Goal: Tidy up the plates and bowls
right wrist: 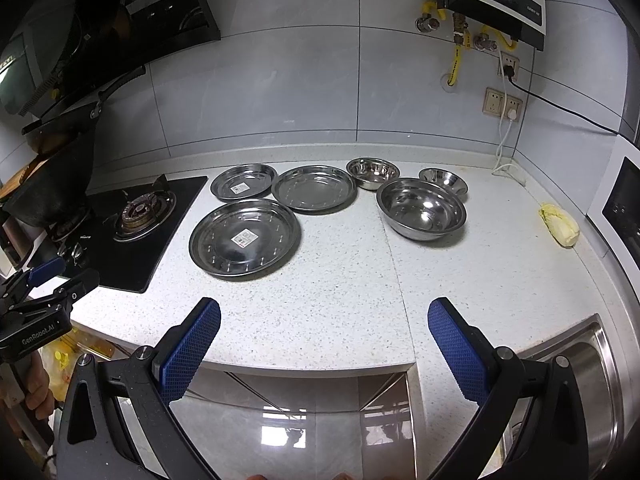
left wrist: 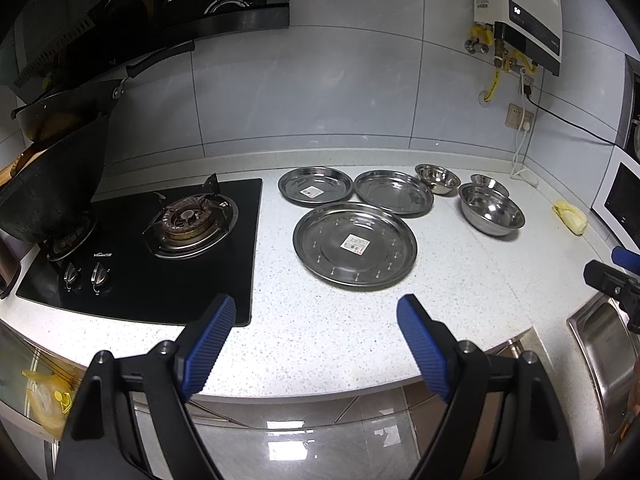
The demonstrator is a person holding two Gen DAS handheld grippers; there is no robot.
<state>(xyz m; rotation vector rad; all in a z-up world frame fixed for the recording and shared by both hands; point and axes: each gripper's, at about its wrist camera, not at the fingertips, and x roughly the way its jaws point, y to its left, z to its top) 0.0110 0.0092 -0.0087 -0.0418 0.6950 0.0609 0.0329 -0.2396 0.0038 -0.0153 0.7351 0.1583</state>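
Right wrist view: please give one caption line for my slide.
Open right gripper above countertop facing three steel plates and three steel bowls.

Three plates, the largest (left wrist: 355, 246) nearest the front edge of the countertop (left wrist: 340, 332), are polished metal, two with paper labels. The three bowls, the biggest (right wrist: 422, 209) among them, shine mirror-bright. The countertop is speckled, matt stone. The hob (left wrist: 132, 240) at its left end is glossy black glass. Both grippers' pads (right wrist: 192, 354) are dimpled blue rubber on matt black plastic.
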